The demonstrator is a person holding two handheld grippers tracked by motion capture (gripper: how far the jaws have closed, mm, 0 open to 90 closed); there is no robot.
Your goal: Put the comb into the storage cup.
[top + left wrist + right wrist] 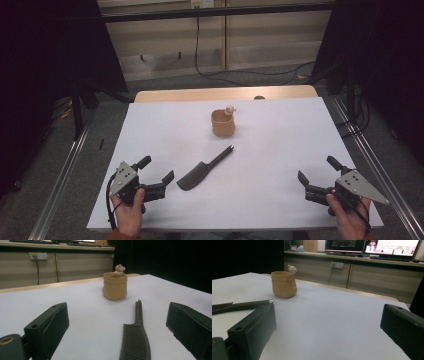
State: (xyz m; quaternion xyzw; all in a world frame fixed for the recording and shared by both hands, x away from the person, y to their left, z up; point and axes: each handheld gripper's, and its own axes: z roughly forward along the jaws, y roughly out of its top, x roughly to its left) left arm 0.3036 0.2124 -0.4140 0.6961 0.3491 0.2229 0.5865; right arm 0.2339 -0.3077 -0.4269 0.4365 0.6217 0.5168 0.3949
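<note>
Comb [202, 170] lay flat on the white table [270, 150], handle pointing toward the tan pot [223, 123], which stood well beyond it with a small figure [230, 109] on its rim. We held the left gripper [158, 176] just beside the comb's toothed end, jaws wide, nothing between them. Right gripper [316, 173] sat well apart from the comb, jaws wide too, empty.
</note>
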